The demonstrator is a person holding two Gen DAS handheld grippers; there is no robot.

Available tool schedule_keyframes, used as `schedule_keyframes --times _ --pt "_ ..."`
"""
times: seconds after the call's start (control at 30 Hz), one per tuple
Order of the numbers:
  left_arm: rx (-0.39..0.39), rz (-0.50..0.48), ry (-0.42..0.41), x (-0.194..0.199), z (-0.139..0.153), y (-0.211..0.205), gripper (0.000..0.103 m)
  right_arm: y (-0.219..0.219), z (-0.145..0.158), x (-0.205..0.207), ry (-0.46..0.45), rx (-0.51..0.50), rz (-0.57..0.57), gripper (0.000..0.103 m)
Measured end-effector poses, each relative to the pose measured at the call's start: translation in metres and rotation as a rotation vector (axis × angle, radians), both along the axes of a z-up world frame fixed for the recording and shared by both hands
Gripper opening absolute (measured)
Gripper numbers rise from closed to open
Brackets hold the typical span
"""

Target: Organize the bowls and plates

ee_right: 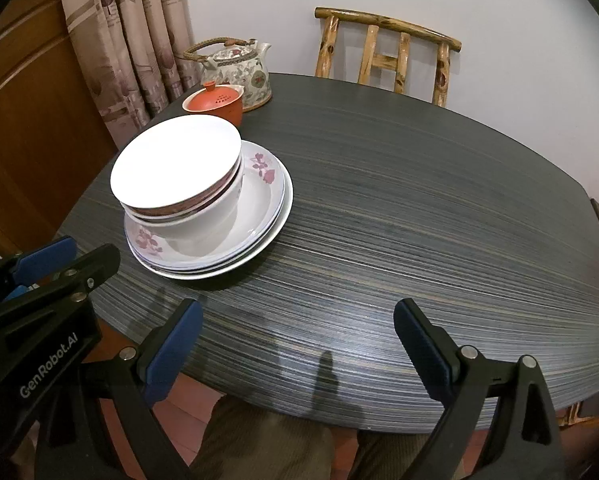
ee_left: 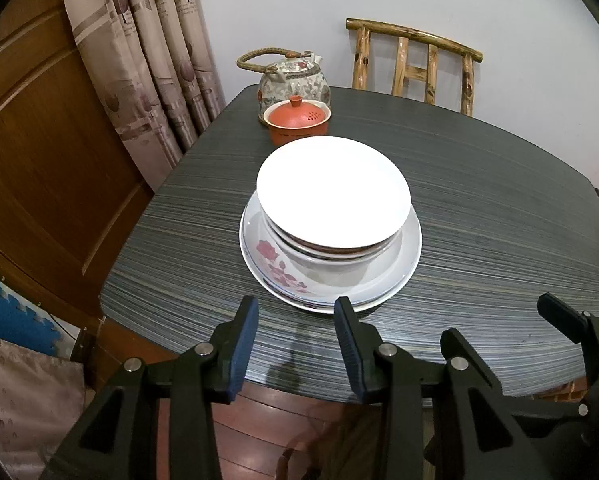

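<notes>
One stack of dishes stands on the dark striped table (ee_left: 479,220). At its bottom lie flowered plates (ee_left: 267,258), on them nested white bowls (ee_left: 327,264), and a plain white dish (ee_left: 333,196) tops it. My left gripper (ee_left: 296,310) hovers over the near table edge just short of the plates, open with nothing between its blue pads. In the right wrist view the stack (ee_right: 203,216) sits at the left. My right gripper (ee_right: 297,312) is open wide over bare table (ee_right: 419,200), to the right of the stack. The left gripper (ee_right: 71,256) shows at the left edge.
A flowered teapot (ee_left: 295,80) and a red lidded cup (ee_left: 297,118) stand behind the stack at the table's far left. A wooden chair (ee_left: 415,64) is at the far side. A curtain (ee_left: 147,60) and a wooden door (ee_left: 39,160) flank the left. A person's trousers (ee_right: 259,444) show below the table edge.
</notes>
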State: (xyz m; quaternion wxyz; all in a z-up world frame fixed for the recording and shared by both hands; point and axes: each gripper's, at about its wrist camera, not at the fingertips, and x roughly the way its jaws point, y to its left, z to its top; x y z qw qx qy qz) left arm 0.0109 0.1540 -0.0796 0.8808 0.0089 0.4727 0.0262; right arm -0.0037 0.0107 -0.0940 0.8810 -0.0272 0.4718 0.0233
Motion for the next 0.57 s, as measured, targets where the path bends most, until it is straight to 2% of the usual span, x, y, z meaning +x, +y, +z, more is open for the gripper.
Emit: schedule_keyframes --times 0.57 --pt "-0.001 -0.006 0.0 -0.0007 0.0 0.0004 0.04 0.0061 -0.0034 -0.0021 0.005 -0.001 0.008 0.095"
